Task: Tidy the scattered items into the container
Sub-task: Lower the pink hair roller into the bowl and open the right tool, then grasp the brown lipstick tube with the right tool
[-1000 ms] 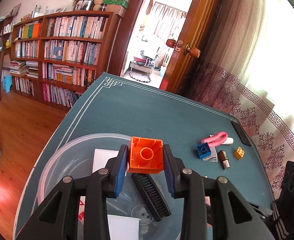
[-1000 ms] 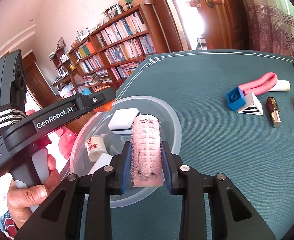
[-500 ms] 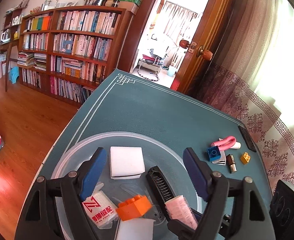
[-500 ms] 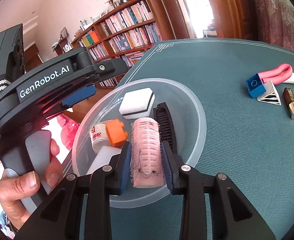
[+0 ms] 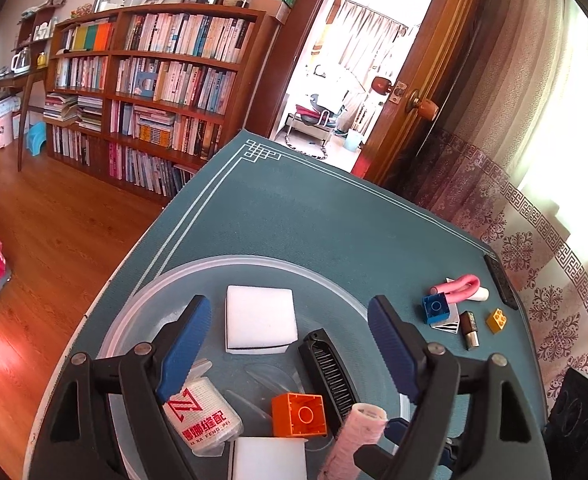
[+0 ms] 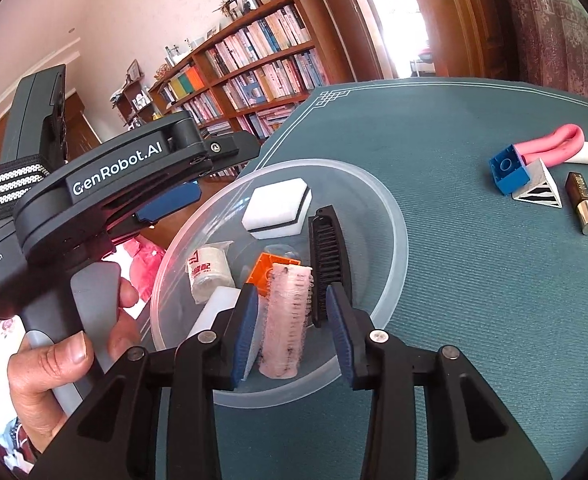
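My left gripper [image 5: 290,308] hangs open over the clear plastic bowl [image 5: 254,260], nothing between its fingers. The orange brick [image 5: 299,414] lies loose in the bowl. My right gripper [image 6: 292,290] is open at the bowl's [image 6: 397,248] near rim; the pink hair roller [image 6: 286,316] stands loosely between its spread pads, leaning on the orange brick [image 6: 260,268]. Also in the bowl are a black comb [image 6: 327,256], a white sponge [image 6: 276,206] and a white roll with red print [image 6: 208,274]. A hand [image 6: 62,360] holds the left gripper [image 6: 222,168].
On the teal table to the right lie a blue brick [image 6: 509,170], a pink bent tube [image 6: 553,144], a striped pyramid [image 6: 539,190], a lipstick [image 6: 581,204] and a yellow brick [image 5: 497,320]. A black device [image 5: 501,282] sits by the curtain-side edge.
My left gripper opened and dropped the orange brick into the bowl. My right gripper carried the pink roller over the bowl, lowered it inside and spread its pads off it.
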`<state>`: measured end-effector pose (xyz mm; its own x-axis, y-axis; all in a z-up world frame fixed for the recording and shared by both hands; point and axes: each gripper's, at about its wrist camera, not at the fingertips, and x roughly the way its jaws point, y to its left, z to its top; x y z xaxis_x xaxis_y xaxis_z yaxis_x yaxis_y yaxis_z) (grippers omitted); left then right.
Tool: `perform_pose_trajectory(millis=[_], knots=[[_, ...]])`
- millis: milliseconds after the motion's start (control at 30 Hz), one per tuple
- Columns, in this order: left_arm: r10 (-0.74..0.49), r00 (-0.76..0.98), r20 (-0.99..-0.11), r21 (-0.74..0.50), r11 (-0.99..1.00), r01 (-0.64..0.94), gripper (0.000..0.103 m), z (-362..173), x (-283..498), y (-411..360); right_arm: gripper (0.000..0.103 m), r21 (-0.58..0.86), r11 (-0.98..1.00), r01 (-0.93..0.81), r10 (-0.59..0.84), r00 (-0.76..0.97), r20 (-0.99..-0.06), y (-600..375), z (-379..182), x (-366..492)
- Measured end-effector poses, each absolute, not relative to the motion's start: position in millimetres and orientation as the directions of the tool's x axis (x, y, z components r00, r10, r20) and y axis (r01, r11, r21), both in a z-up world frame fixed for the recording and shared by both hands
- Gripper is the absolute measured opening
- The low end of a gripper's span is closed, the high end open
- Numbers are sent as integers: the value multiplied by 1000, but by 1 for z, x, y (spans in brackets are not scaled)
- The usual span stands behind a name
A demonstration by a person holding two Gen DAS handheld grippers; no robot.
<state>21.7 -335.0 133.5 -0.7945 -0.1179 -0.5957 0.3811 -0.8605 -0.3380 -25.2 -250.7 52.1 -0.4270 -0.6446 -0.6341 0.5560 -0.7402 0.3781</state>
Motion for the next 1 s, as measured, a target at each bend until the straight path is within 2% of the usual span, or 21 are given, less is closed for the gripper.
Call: perform_pose_trajectory(millis=[233, 433, 600, 1000], knots=[[-114, -791, -601, -352, -851, 389, 84, 130, 23, -336, 44, 373, -759, 533, -629, -453, -632, -238, 53, -23], [-136, -780, -610, -294, -876, 382, 84, 129, 20, -322, 44, 352, -790, 502, -596, -496, -631, -217, 53, -22], [-127, -780, -613, -259, -900, 350, 91, 128, 17, -308, 44, 331, -830, 449, -546, -530, -649, -194, 48, -29], [-111, -760, -641, -208, -927, 311, 91, 118, 8, -285, 44, 260, -924, 280, -381, -628, -679, -123, 38, -51]])
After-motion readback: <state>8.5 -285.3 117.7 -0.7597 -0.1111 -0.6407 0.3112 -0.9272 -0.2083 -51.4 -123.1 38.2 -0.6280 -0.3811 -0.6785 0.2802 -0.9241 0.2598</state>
